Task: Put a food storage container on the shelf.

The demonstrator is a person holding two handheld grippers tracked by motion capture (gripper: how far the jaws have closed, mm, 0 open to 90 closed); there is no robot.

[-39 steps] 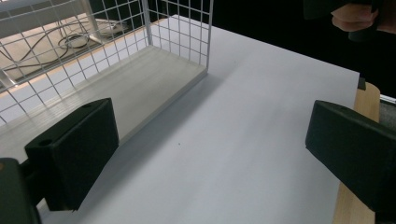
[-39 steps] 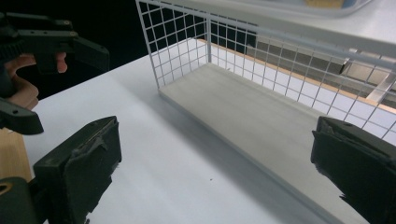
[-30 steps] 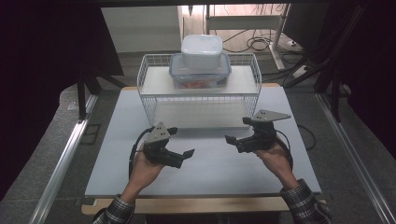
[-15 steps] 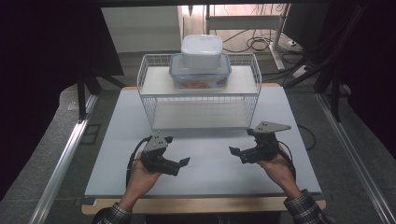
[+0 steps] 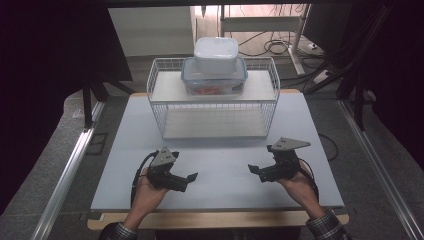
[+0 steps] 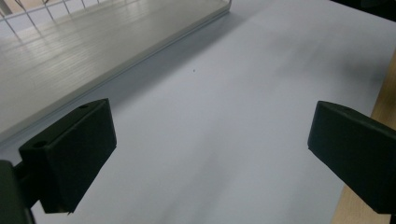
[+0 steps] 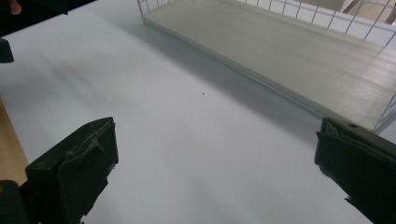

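Both hand-held grippers hover low over the white table mat point(image 5: 220, 165) near its front edge. My left gripper point(image 5: 190, 178) points right and inward; in the left gripper view its jaws stand wide apart, open point(image 6: 210, 154), with only bare mat between them. My right gripper point(image 5: 254, 170) points left; in the right gripper view it is open too point(image 7: 210, 172), holding nothing. Behind them stands a white wire rack point(image 5: 160, 107). On its top shelf sits a clear container with a blue-rimmed lid point(image 5: 215, 81), and a white lidded box point(image 5: 216, 52) is stacked on it.
The rack's lower shelf board point(image 6: 93, 46) point(image 7: 289, 51) is bare and lies just ahead of both grippers. The wooden table edge point(image 6: 385, 107) runs close beside the left gripper. Metal rails point(image 5: 70, 170) flank the table, and cables lie on the floor behind.
Both grippers have drawn back from the rack toward the table's front edge. They stay open and hold nothing.
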